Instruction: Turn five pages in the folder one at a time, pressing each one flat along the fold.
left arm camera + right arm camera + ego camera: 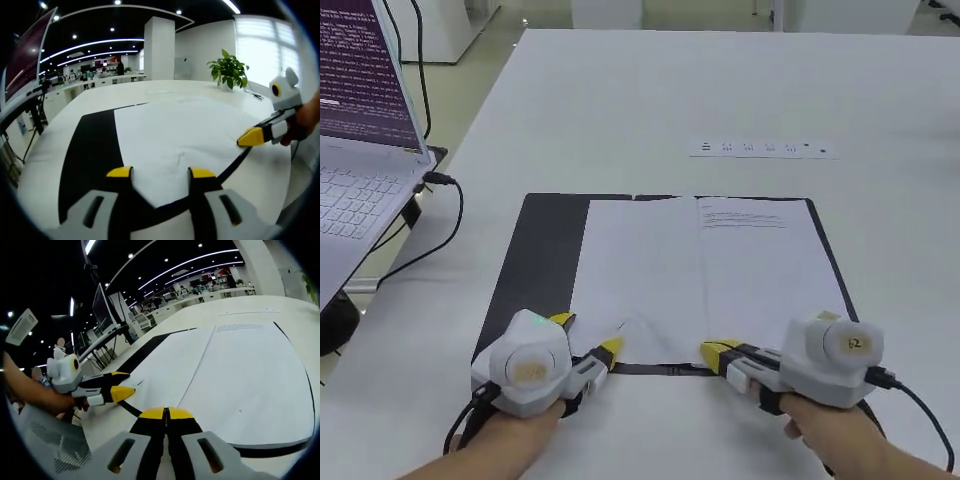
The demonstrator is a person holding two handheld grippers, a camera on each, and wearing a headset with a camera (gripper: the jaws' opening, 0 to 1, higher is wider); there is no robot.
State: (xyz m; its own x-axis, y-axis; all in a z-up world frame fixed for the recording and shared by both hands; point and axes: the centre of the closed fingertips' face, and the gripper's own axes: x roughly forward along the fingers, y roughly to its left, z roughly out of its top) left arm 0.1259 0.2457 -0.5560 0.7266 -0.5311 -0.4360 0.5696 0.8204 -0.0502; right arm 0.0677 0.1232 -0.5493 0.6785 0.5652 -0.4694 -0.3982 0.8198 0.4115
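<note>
The folder (535, 270) lay open and flat on the table (620, 100), its fold (703, 280) running straight away from the person, and both grippers waited at the folder's near edge. The left gripper (587, 334) sat left of the fold, jaws well apart and holding nothing. The right gripper (718, 352) sat just by the fold's near end, jaws pressed together with nothing between them, and since the right page (770, 280) stretched away beyond its tip, it looked the nearer tool for the next turn, with both hands low and angled inward.
</note>
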